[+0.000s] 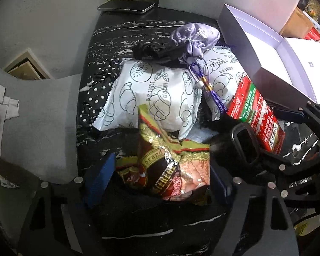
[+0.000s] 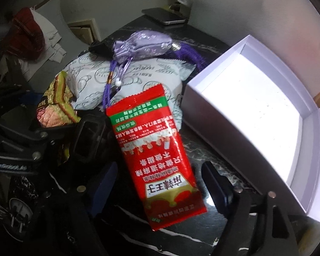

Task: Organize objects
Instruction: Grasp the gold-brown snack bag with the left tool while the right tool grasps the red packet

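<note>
Marble, black with white veins, is the tabletop [image 1: 108, 36] I work over, and its left edge drops to grey floor. On it the open white cardboard box [image 2: 256, 115] is my landmark; its inside is bare. Left of the box, close by its wall, two white printed bread packets [image 1: 151, 93] lie under a lilac satin pouch [image 1: 194, 36]. My right gripper [image 2: 160, 189] straddles the red snack sachet [image 2: 155, 149] near the box's corner, pads apart, not pressing. My left gripper [image 1: 160, 181], farther left, brackets the crumpled gold-and-brown foil wrapper [image 1: 170, 166]; I cannot tell whether it pinches.
</note>
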